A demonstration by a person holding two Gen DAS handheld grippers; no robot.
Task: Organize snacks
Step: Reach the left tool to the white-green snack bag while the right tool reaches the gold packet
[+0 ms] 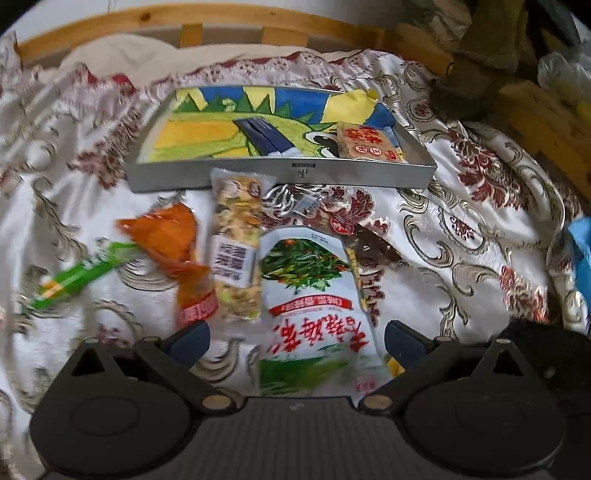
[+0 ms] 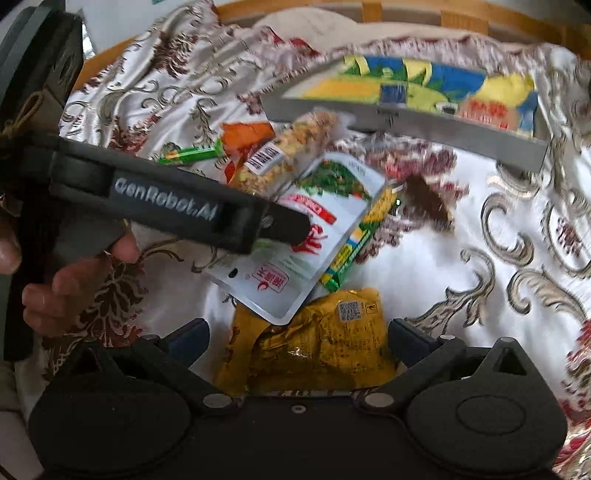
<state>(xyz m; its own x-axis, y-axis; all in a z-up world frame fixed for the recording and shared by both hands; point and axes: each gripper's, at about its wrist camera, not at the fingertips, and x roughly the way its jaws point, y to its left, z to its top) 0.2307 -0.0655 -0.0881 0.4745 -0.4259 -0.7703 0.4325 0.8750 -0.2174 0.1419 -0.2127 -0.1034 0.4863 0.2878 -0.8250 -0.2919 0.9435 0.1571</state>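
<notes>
Soft, even daylight fills both views, bright on the far side, with faint shadows. Motion blur smears the patterned bedspread (image 1: pixel 461 236) and snack packets. Fisheye distortion bends the far wooden headboard (image 1: pixel 229 22); corners darken. The foil packet (image 2: pixel 325 347) glints.

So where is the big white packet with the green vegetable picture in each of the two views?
Left wrist view: the white packet lies bottom centre, its near end between the left gripper's open fingers.
Right wrist view: the same packet lies in the middle, tilted, its near corner over a yellow packet.
Shared landmark: the grey tray behind the pile.
</notes>
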